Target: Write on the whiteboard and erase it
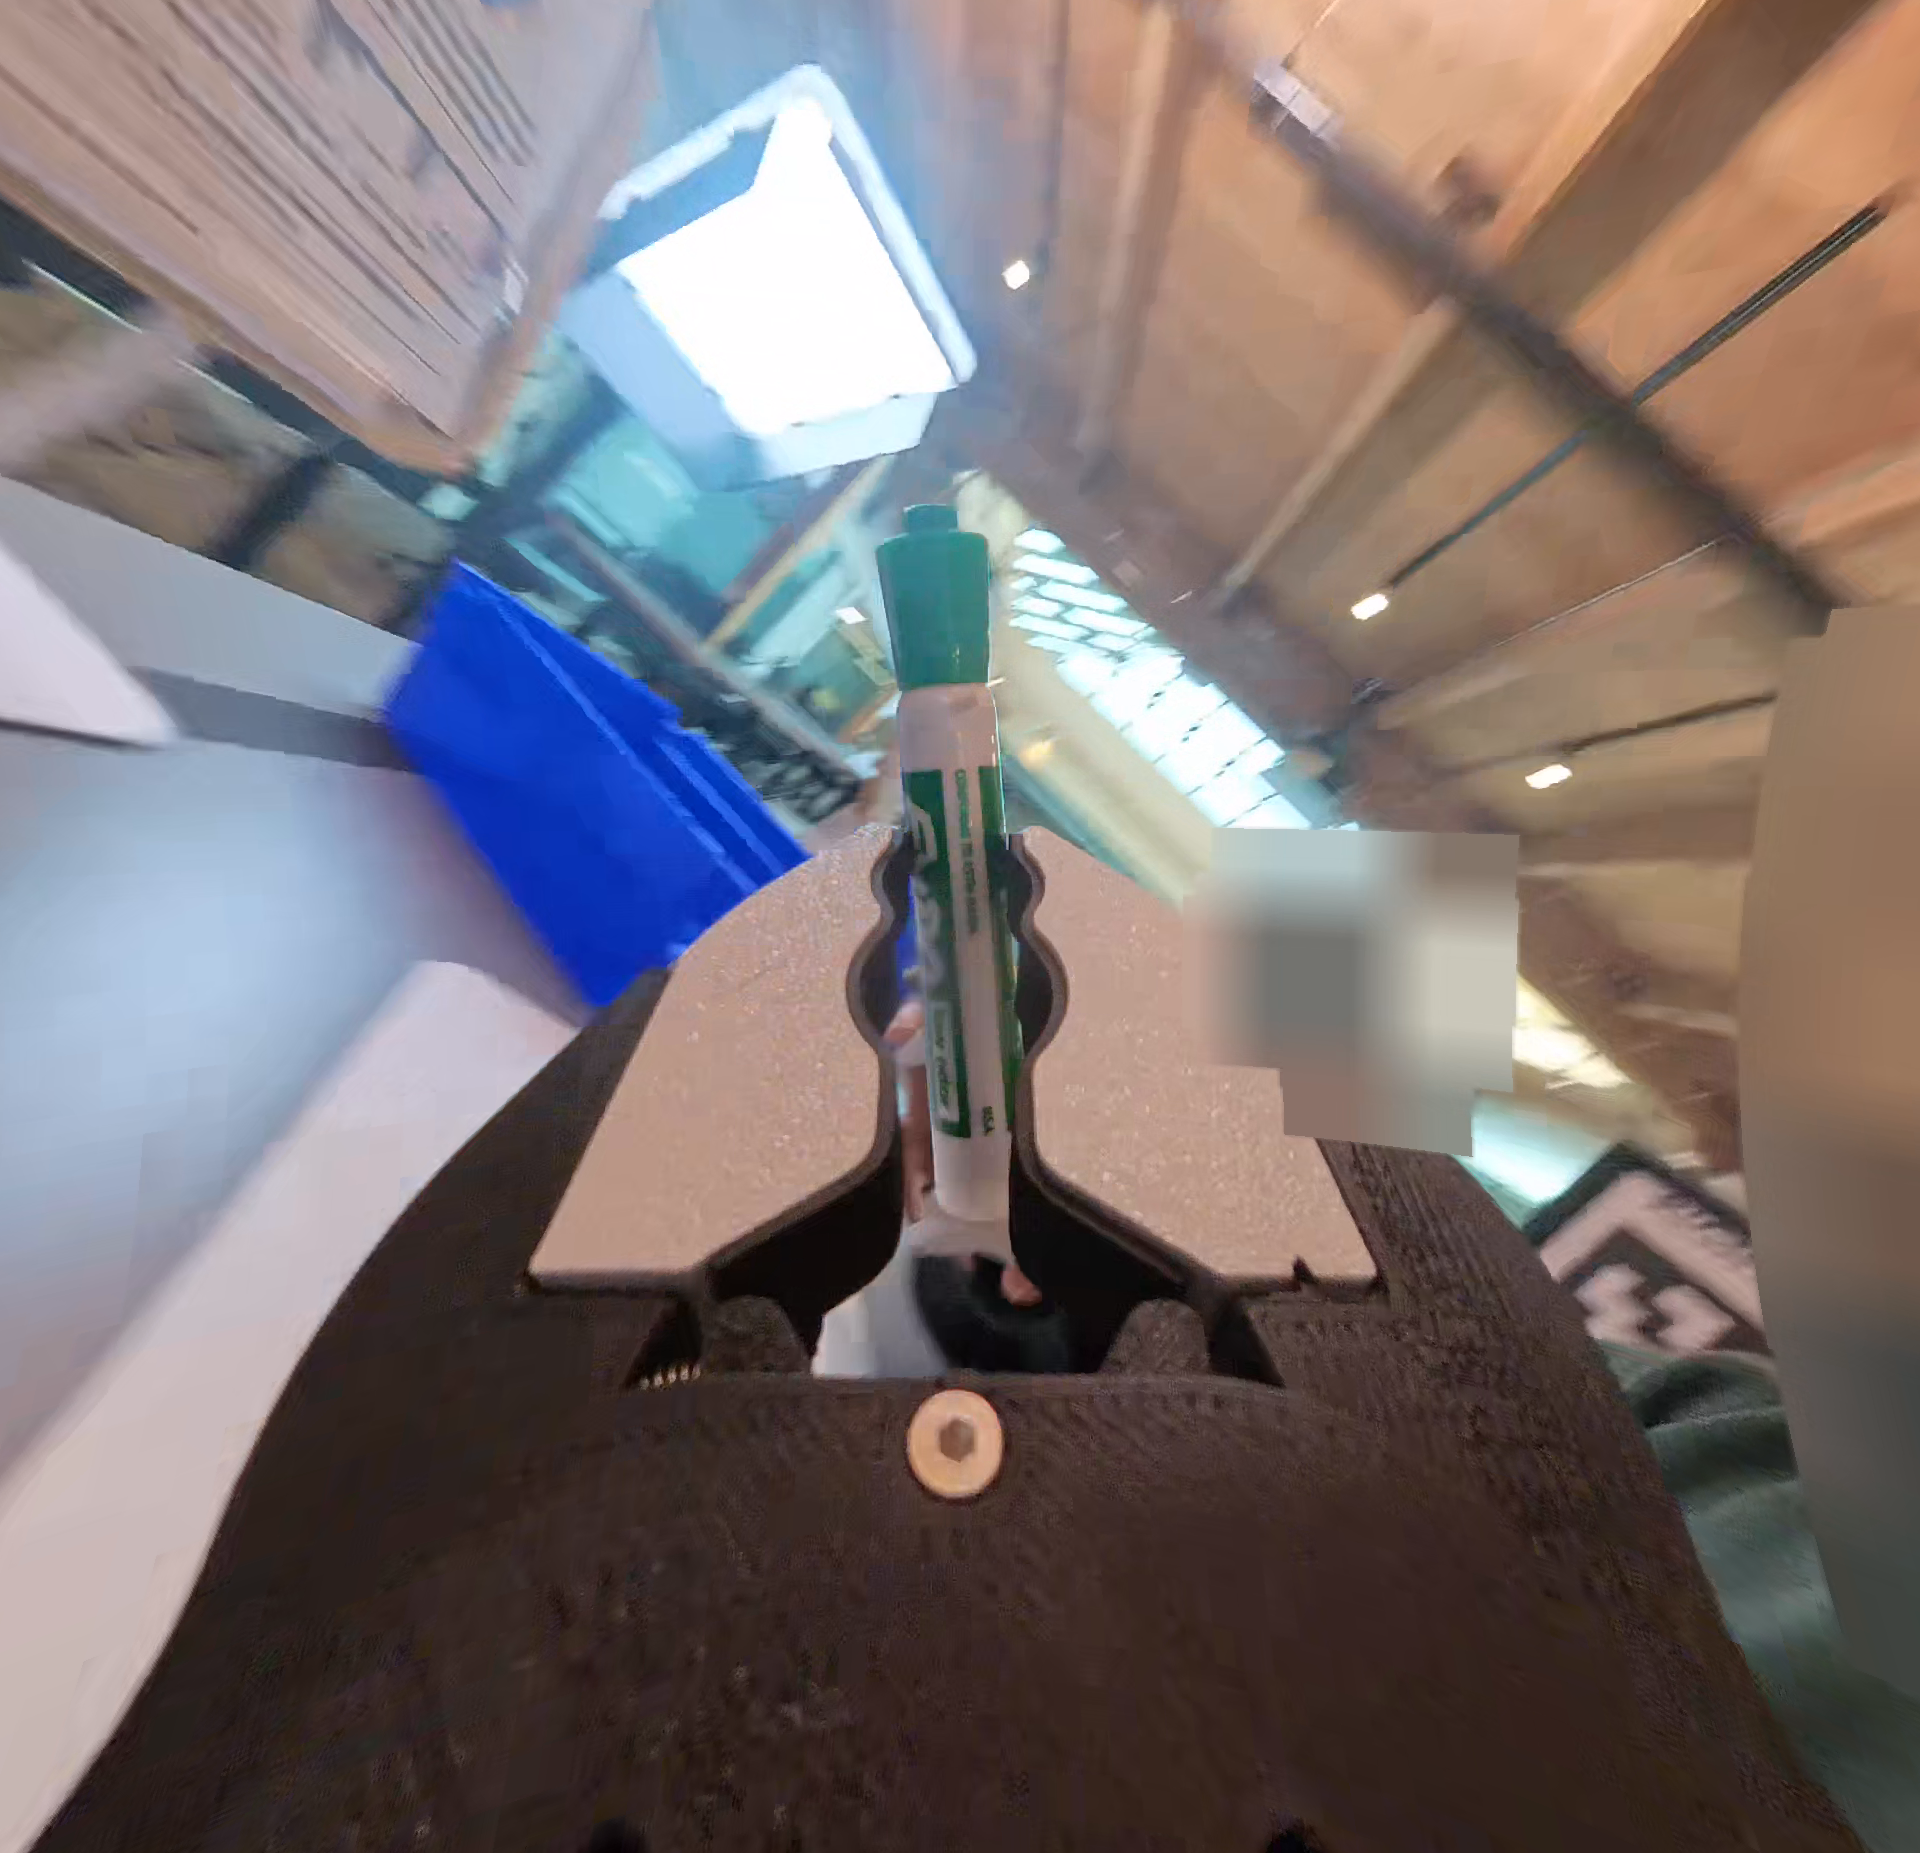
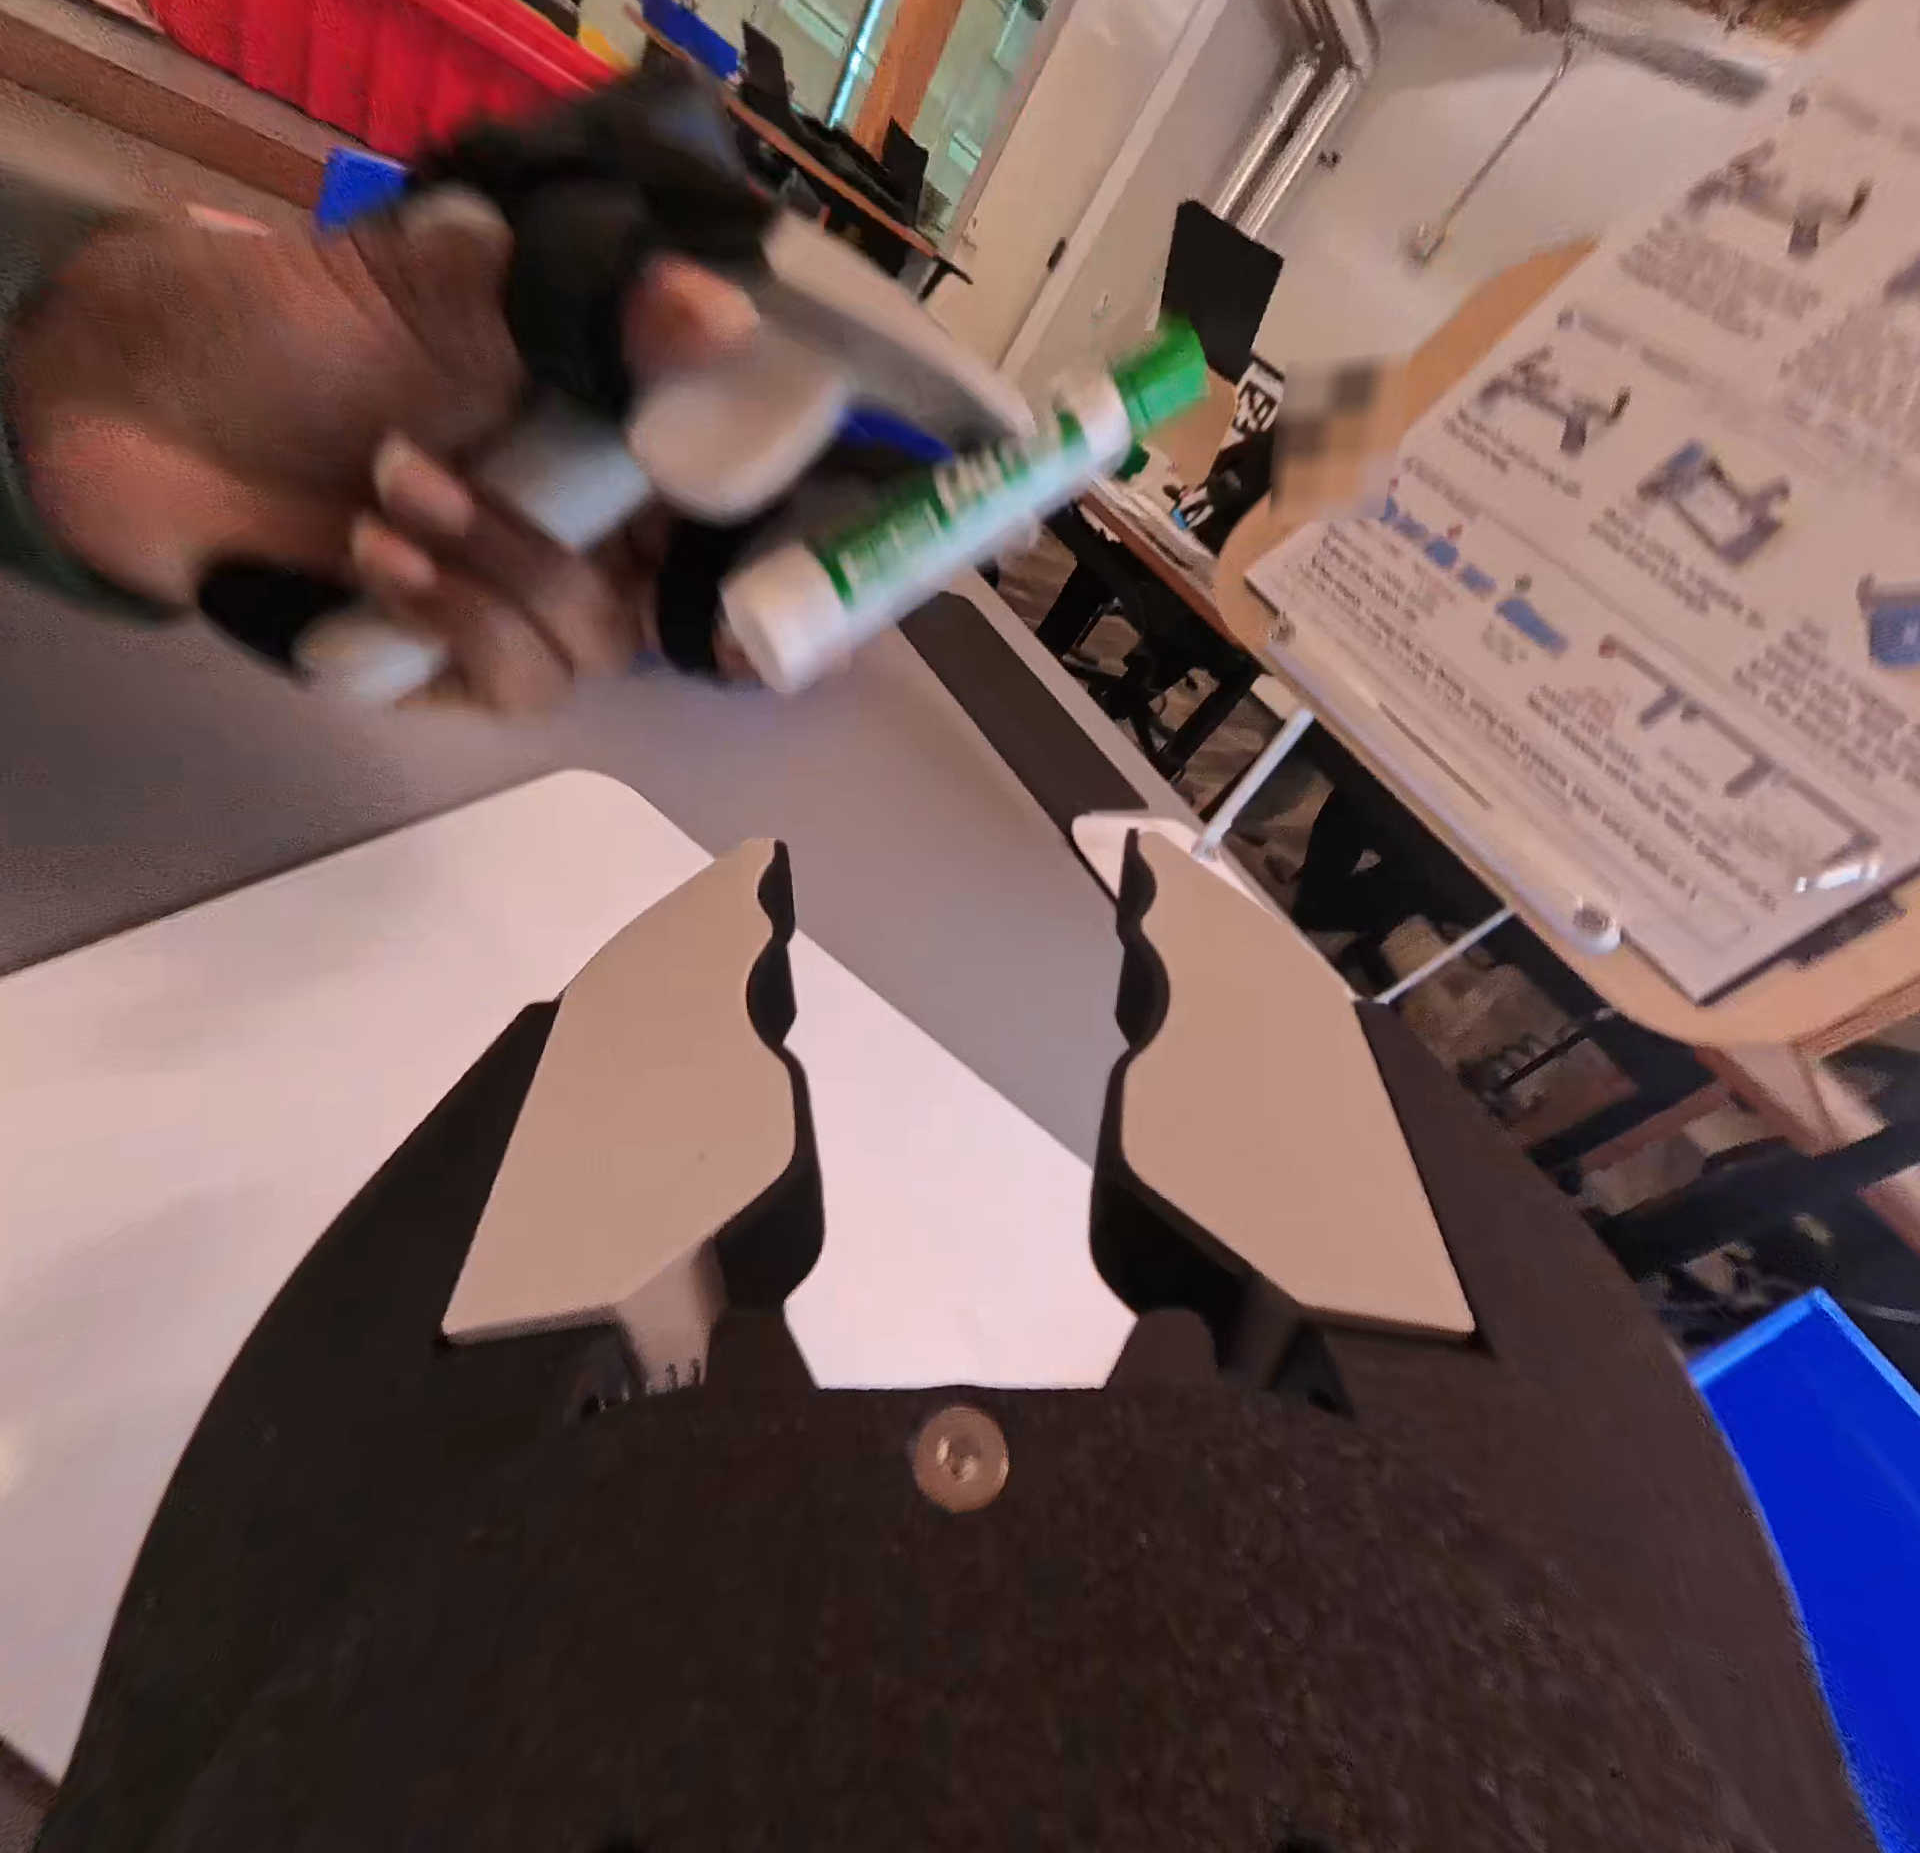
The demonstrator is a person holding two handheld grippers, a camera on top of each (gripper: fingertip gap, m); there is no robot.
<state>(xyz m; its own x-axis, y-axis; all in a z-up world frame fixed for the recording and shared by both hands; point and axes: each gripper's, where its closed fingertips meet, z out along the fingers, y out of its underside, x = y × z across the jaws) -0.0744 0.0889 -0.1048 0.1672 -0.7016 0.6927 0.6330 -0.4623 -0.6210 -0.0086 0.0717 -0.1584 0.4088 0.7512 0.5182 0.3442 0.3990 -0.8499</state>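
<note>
The right gripper is gaping empty over the whiteboard; up and to its left, the left gripper is clamping the capped green marker, long axis slanting up-right, cap leading, probably awaiting uncapping; the grey table is lying beneath, blue bin and workshop beyond.

the left tool was shut tight, with its two grey fingers pressed close together and tipped up high. in the right wrist view it showed farther off, up on the left and blurry, held in a person's hand with the fingers curled around the handle. a bit of green sleeve showed at the wrist. the right tool was wide open, its two grey fingers well apart and pointing forward and a bit down.
</note>
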